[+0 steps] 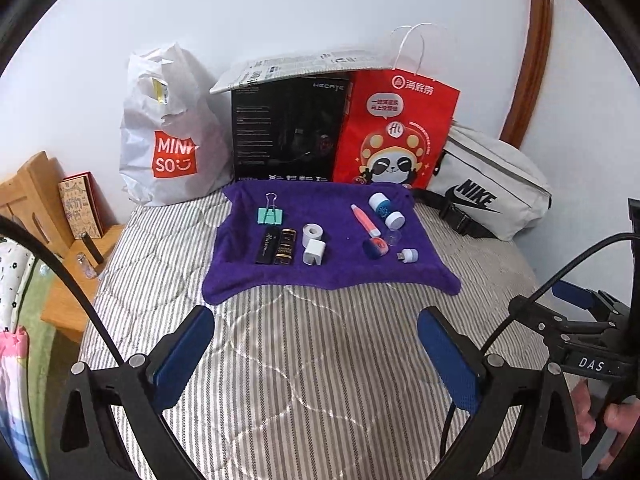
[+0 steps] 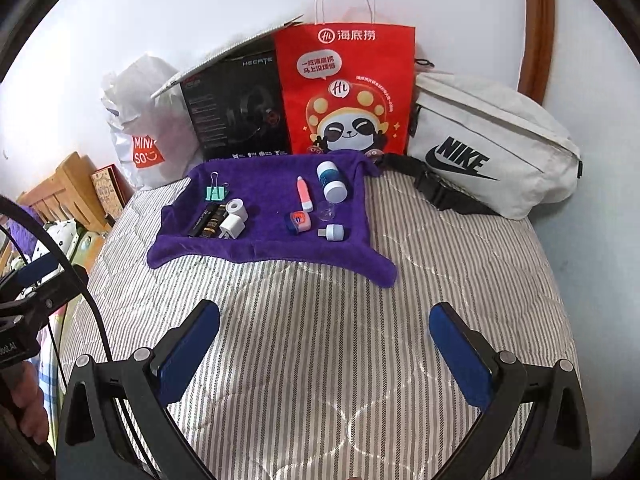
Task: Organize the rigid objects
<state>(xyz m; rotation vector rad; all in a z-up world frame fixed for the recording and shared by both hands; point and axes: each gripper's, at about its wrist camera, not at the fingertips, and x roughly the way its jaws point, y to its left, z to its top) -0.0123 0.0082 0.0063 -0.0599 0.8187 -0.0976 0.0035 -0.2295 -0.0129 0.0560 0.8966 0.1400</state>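
Note:
A purple cloth [image 1: 320,272] [image 2: 260,248] lies on the striped bed with small objects in two groups. On its left: a green binder clip [image 1: 271,215], two dark tubes [image 1: 277,246], a white tape roll [image 1: 313,233] and a white charger plug [image 1: 314,252] [image 2: 231,227]. On its right: a pink pen [image 1: 365,220] [image 2: 305,194], a white-blue bottle [image 1: 386,209] [image 2: 331,181], a clear cap [image 1: 393,236], a blue-orange case [image 1: 375,247] and a small USB light [image 1: 408,255] [image 2: 334,232]. My left gripper [image 1: 316,344] and right gripper [image 2: 324,340] are both open and empty, well short of the cloth.
Along the wall stand a white Miniso bag [image 1: 168,140], a black headset box [image 1: 288,128], a red paper bag [image 1: 396,128] and a white Nike waist bag [image 1: 488,188]. A wooden nightstand [image 1: 68,280] is left of the bed. Striped mattress [image 1: 320,360] spreads between grippers and cloth.

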